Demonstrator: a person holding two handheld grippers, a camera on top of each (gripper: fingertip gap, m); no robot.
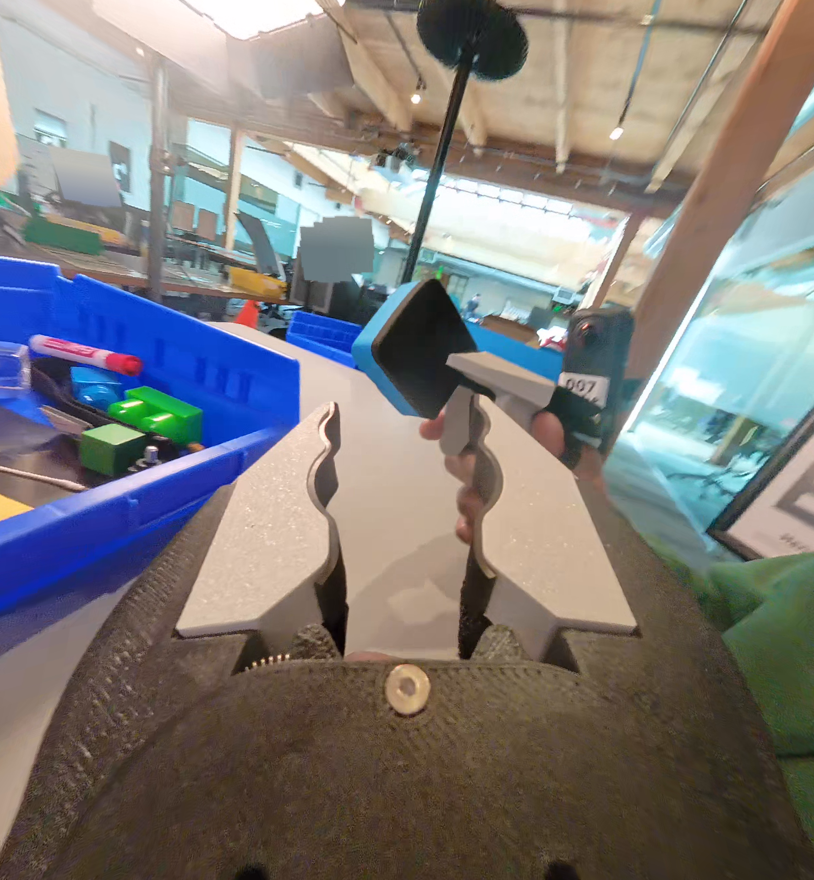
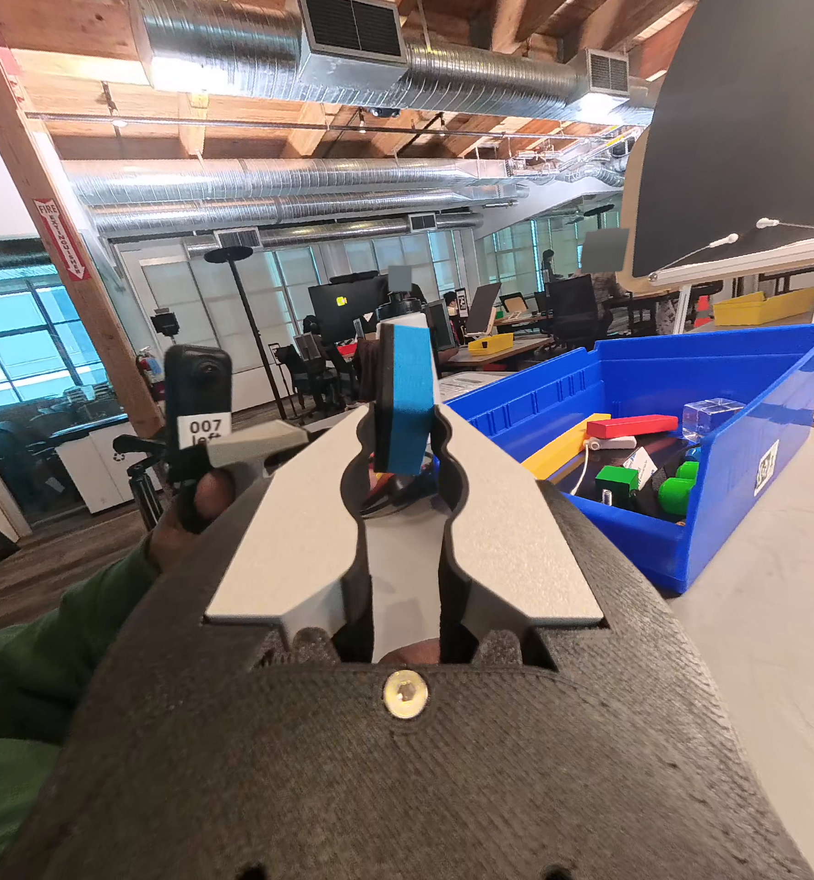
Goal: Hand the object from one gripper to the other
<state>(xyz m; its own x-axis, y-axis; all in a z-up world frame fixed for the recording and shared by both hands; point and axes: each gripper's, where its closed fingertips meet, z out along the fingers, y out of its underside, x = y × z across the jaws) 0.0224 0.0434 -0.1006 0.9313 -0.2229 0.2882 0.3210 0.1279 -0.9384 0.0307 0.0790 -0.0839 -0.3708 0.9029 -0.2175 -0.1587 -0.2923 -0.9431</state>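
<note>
A pale grey bench [image 2: 776, 666] carries the work, set in a large open workshop with exposed timber beams, silver ventilation ducts [image 2: 262, 181] under the ceiling, glass-walled rooms and rows of desks with monitors and chairs farther back, where a few people sit. A thick wooden post [image 2: 48, 238] rises at the left of the right wrist view, and a black floor lamp [image 1: 471, 38] stands beyond the bench. On the bench sits a blue bin [image 2: 709, 538] holding loose things: green blocks [image 1: 155, 414], a red marker [image 1: 86, 355], a red block [image 2: 633, 424], a yellow bar [image 2: 562, 447] and a clear cube [image 2: 712, 414]. The object, a flat blue foam pad with a black face [image 2: 407, 400], is up in the air above the bench, pinched upright at the tips of the right gripper [image 2: 405, 428], whose fingers are closed onto its two broad sides; in the left wrist view the same pad [image 1: 414, 347] shows its black face, tilted like a diamond. The left gripper [image 1: 400, 443] stands spread wide with nothing between its fingers, close beside the pad but not touching it. The right gripper's fingers and the person's hand [image 1: 547, 433] partly block the view past the left one, and a green sleeve [image 1: 785, 666] fills the lower right corner.
</note>
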